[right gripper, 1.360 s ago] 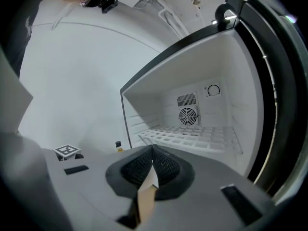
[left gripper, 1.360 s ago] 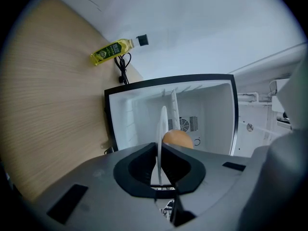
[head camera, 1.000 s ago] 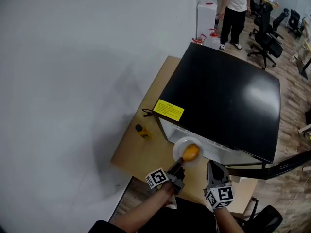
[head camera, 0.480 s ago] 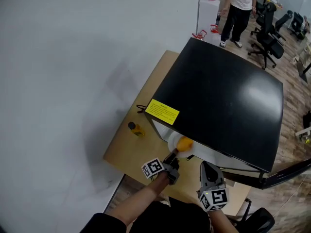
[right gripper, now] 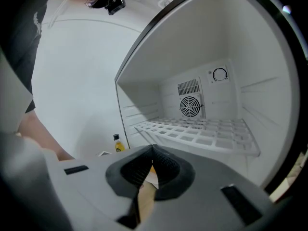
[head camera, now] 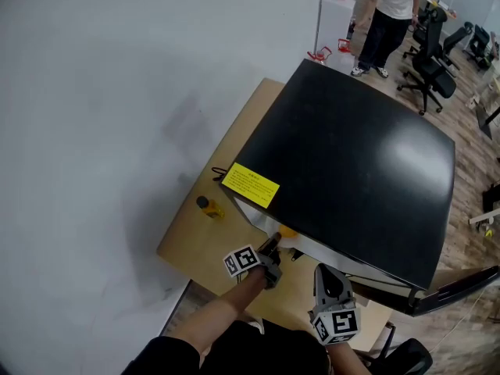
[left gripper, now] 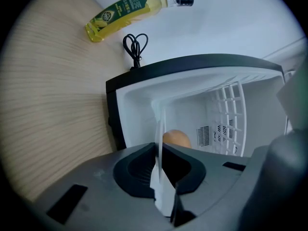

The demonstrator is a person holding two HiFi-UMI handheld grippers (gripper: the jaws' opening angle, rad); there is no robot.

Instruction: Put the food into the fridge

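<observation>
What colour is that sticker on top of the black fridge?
The sticker is yellow with dark print; it shows best in the head view.

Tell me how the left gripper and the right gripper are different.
The left gripper pinches the rim of the white plate, which carries orange food; the right gripper has its jaws shut on nothing. The left gripper reaches to the opening of the fridge; the right gripper hangs farther back from it. Both point at the open fridge.

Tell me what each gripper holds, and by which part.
Left gripper: jaws shut on the rim of the plate carrying the orange food. Right gripper: jaws shut, nothing held.
</observation>
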